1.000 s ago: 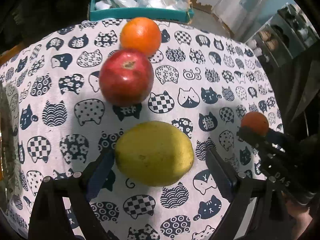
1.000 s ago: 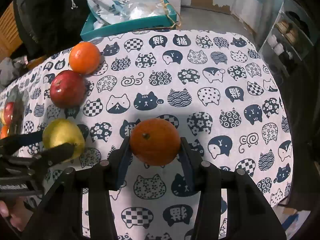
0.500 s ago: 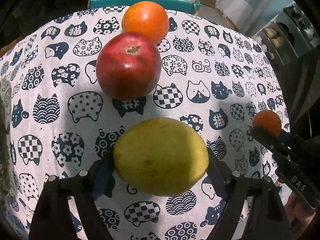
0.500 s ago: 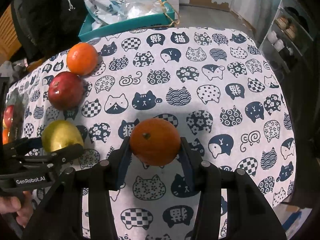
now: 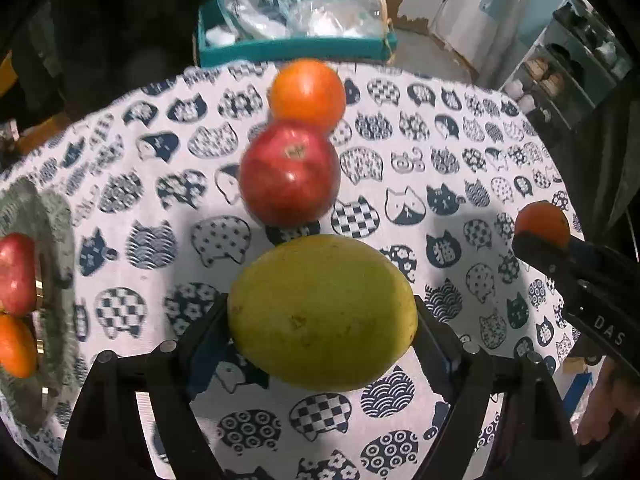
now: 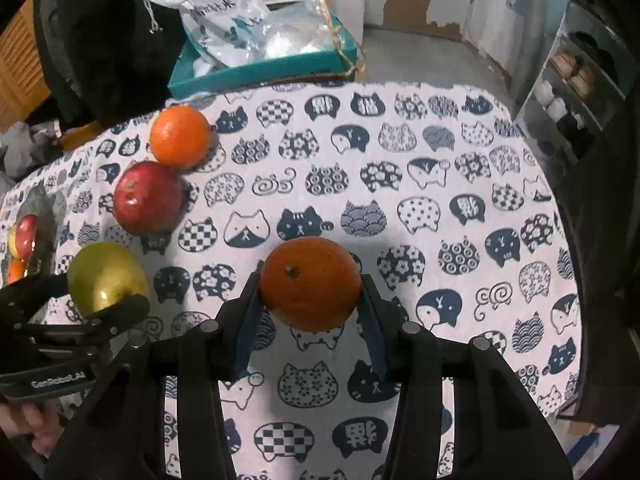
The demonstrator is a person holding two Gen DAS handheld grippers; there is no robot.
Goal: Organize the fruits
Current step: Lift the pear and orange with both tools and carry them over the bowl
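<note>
A yellow-green fruit (image 5: 312, 280) sits between the pads of my left gripper (image 5: 320, 312), which is shut on it just above the cat-print tablecloth (image 5: 420, 168). Beyond it, a red apple (image 5: 290, 176) and an orange (image 5: 306, 94) rest on the cloth in a line. My right gripper (image 6: 311, 280) is shut on a darker orange (image 6: 310, 292), held over the cloth's middle. In the right wrist view, the left gripper (image 6: 94, 294) with its fruit (image 6: 104, 276) shows at the left, near the apple (image 6: 148, 198) and the orange (image 6: 180, 136).
A grey-green plate (image 5: 56, 240) at the table's left edge holds a red apple (image 5: 16, 272) and an orange (image 5: 14, 344). A teal box (image 5: 296, 50) of plastic bags stands behind the table. A shelf (image 5: 560, 68) stands at the far right.
The left gripper's fingers closed in onto the yellow-green fruit and it now hangs slightly above the cloth. The right gripper kept still with its orange.
</note>
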